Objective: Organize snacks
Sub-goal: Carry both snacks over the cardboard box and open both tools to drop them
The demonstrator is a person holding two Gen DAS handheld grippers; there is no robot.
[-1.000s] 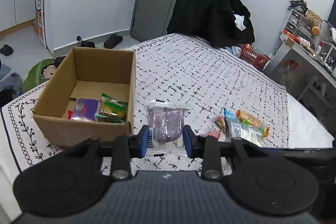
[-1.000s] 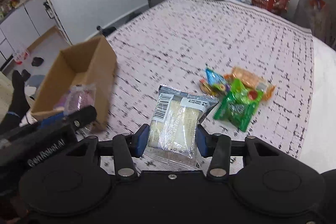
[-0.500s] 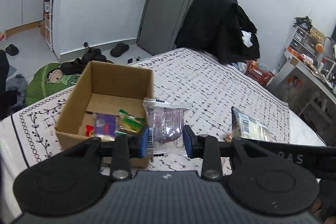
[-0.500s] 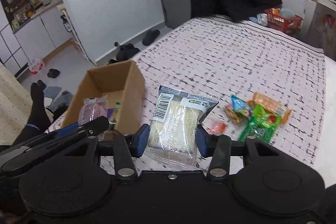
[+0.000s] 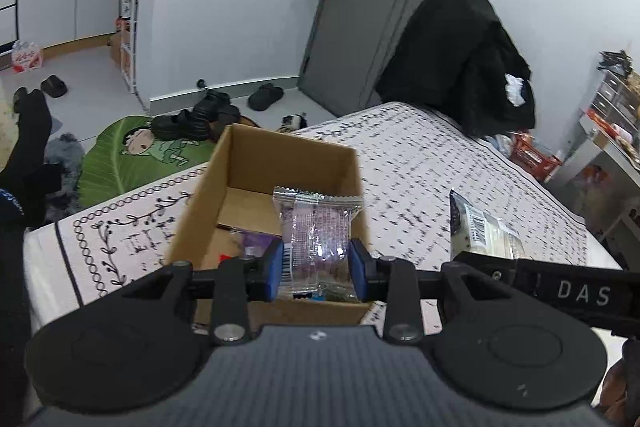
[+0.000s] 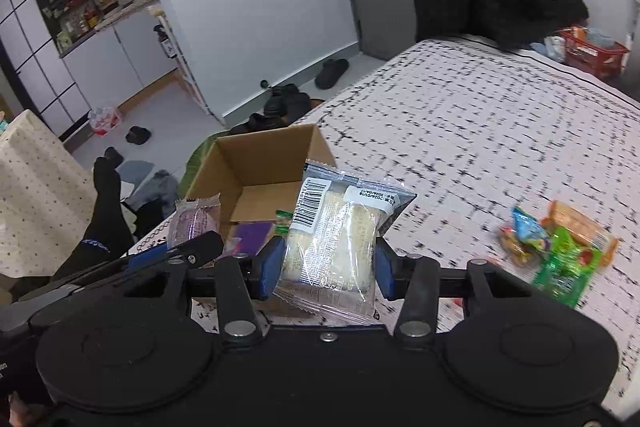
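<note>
My left gripper (image 5: 317, 273) is shut on a clear packet with a purple cake (image 5: 316, 235) and holds it above the near edge of the open cardboard box (image 5: 256, 163). My right gripper (image 6: 327, 271) is shut on a clear packet of pale sandwich bread (image 6: 334, 239), just right of the box (image 6: 264, 155). The purple packet (image 6: 194, 223) and left gripper show at the left of the right wrist view. The box holds a purple packet (image 6: 252, 235) and a green one (image 6: 283, 217).
A small pile of loose snacks (image 6: 560, 251) lies on the patterned bed cover (image 6: 480, 131) to the right. A black coat (image 5: 460, 59) hangs at the bed's far end. Shoes (image 5: 200, 115) and a green mat (image 5: 132, 155) lie on the floor beyond the box.
Both grippers have risen and moved left toward the box with their packets. The purple packet is now over the box's near edge; the bread packet is beside the box.
</note>
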